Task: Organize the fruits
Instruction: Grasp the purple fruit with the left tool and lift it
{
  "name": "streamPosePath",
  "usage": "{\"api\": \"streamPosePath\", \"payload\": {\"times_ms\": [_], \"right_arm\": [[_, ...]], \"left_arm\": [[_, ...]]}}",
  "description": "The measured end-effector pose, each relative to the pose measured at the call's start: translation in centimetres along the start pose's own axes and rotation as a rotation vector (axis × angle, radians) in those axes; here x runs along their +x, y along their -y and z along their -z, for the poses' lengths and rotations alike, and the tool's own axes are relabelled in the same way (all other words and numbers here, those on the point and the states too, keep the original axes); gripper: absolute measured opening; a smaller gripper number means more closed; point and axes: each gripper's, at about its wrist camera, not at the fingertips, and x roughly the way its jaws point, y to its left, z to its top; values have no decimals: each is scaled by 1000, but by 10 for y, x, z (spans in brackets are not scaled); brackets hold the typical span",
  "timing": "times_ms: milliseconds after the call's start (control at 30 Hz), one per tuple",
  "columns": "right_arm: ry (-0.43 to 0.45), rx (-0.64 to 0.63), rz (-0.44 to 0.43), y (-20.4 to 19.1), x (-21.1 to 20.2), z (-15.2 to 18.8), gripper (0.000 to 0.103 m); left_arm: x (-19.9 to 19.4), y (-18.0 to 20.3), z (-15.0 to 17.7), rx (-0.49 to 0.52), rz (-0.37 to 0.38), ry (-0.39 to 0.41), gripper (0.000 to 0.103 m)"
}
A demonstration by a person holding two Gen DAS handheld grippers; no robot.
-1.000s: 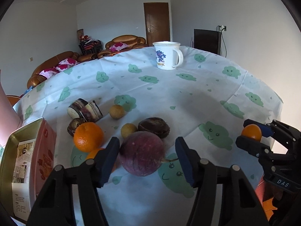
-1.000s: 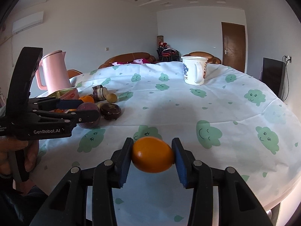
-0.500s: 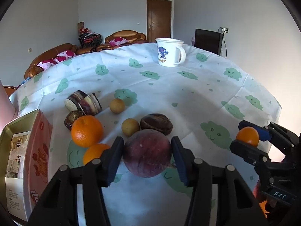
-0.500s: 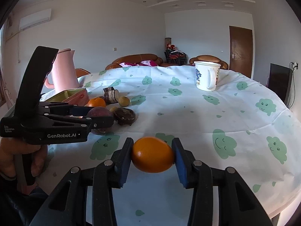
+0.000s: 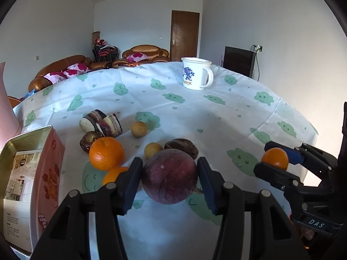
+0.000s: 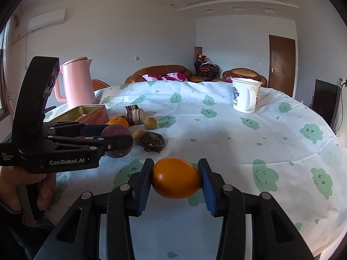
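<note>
Your left gripper [image 5: 170,178] has just closed its jaws on the big purple fruit [image 5: 170,176] beside the pink tin [image 5: 32,173], so you can lift it, while your right gripper [image 6: 175,181] pinches a small orange [image 6: 175,181] above the worktop [image 6: 216,134].

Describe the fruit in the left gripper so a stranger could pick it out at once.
Start at the open pink tin at the near left edge of the round table; a cluster of fruit lies just to its right. At the front of that cluster, the left gripper has just closed its blue pads on the purple fruit. It is the largest there, dull reddish-purple, unlike the bright oranges beside it.
</note>
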Motion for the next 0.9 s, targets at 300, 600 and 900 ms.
{"api": "streamPosePath", "payload": {"times_ms": [300, 600, 900], "right_arm": [[30, -34, -13, -10, -1, -13, 44], [59, -71, -28, -21, -1, -26, 44], [79, -92, -35, -26, -1, -35, 44]], "left_arm": [[-17, -6, 0, -12, -23, 61, 54], [-30, -9, -4, -14, -39, 113, 54], [-40, -12, -7, -19, -52, 151, 54]]}}
